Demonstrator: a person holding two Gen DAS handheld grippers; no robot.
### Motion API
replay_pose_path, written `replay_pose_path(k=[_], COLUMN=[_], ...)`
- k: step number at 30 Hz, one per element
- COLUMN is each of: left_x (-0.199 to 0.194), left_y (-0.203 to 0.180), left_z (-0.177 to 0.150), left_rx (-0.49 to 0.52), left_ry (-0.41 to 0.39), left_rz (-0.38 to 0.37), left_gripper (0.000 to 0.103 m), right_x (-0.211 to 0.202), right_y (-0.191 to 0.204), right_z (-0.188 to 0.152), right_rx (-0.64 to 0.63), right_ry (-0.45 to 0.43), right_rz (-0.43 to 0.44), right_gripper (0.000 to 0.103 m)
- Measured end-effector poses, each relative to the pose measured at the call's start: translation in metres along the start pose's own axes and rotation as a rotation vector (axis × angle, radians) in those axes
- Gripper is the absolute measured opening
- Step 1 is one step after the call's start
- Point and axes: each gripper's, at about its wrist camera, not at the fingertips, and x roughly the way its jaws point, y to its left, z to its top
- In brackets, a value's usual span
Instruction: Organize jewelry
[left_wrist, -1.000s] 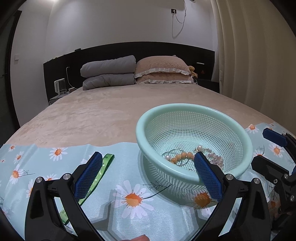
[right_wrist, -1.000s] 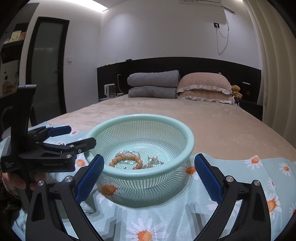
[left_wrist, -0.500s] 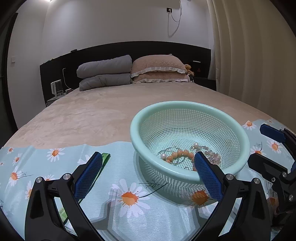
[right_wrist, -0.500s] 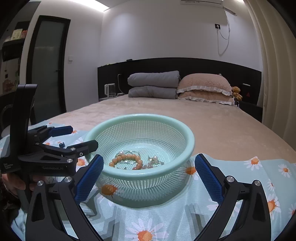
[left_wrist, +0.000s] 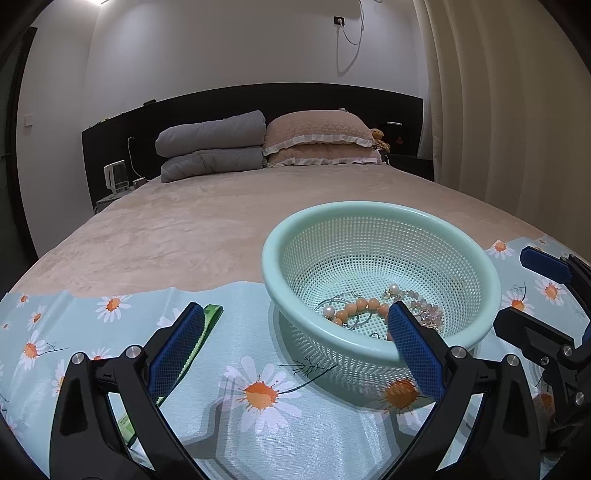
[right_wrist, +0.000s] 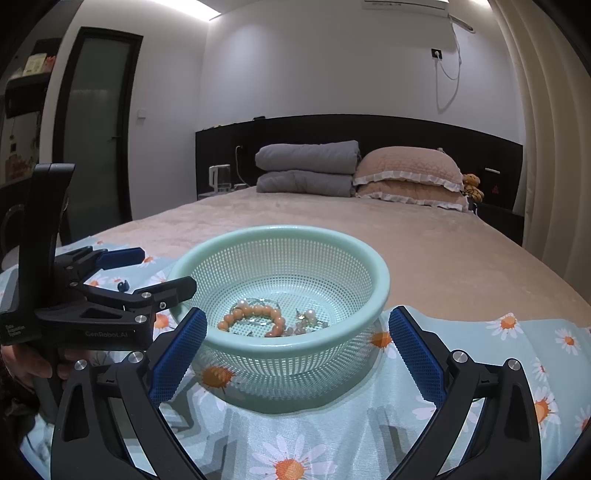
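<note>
A mint-green mesh basket (left_wrist: 380, 214) (right_wrist: 280, 233) stands on a daisy-print cloth (left_wrist: 258, 391) (right_wrist: 480, 369). Inside it lie an orange bead bracelet (left_wrist: 356, 308) (right_wrist: 251, 314), pearl pieces and pale pink beads (left_wrist: 424, 312) (right_wrist: 306, 319). My left gripper (left_wrist: 293, 349) is open, low in front of the basket's left side, with nothing between its fingers; the right wrist view shows it too, left gripper (right_wrist: 153, 271). My right gripper (right_wrist: 297, 350) is open just before the basket, empty. It appears at the right edge of the left wrist view, right gripper (left_wrist: 535, 295).
A green strap (left_wrist: 192, 343) lies flat on the cloth left of the basket. A small dark blue item (right_wrist: 123, 285) sits on the cloth behind the left gripper. Beyond the cloth stretches a beige bed (left_wrist: 221, 221) with pillows (left_wrist: 317, 136). A hand (right_wrist: 26, 365) holds the left gripper.
The left wrist camera has tilted up slightly, so the basket sits lower in view and more wall shows. Both grippers stay open; the basket and jewelry have not moved.
</note>
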Motion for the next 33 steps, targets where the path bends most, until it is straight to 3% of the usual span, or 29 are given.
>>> replay_pose_path(k=[33], left_x=[0.0007], left_y=[-0.0024], left_z=[-0.0034], left_rx=[0.003], left_ry=[0.000], left_rz=[0.007], left_gripper=[0.097], right_x=[0.0010], right_y=[0.0033], right_z=[0.0028], right_rx=[-0.010], right_ry=[0.009], right_rz=[-0.002], right_gripper=[0.095])
